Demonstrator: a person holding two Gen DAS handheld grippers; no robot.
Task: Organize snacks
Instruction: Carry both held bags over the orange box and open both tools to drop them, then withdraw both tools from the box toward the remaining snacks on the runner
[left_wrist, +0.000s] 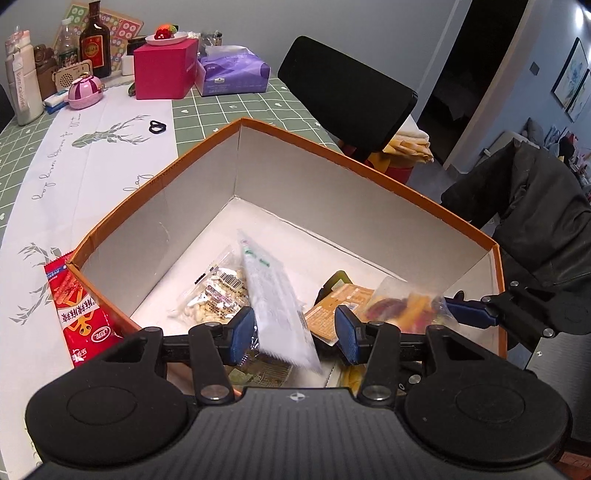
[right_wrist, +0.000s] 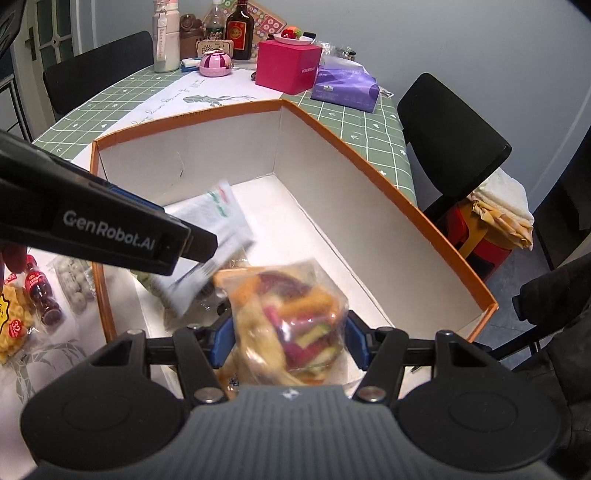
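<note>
Two grippers are held over the orange-rimmed box (left_wrist: 369, 162): between the half-spread jaws of the left gripper (left_wrist: 295, 332) a blurred white packet (left_wrist: 273, 295) is seen, whether gripped cannot be told. A clear bag of coloured snacks (right_wrist: 291, 317) fills the gap of the right gripper (right_wrist: 290, 343), its pads at the bag's sides. A red sausage pack (left_wrist: 77, 310) is noted outside the box, left of the left gripper.

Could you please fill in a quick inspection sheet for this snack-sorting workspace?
Surface: green checked tablecloth with white runner.
Job's things: orange-rimmed box holding snack packs; red packet outside.
Clutter: pink box, tissue pack, bottles at the far end.
Grippers: left gripper around white sachet, right gripper around candy bag, both over the box.
Cables: nothing seen.
Surroundings: black chairs, dark doorway.
</note>
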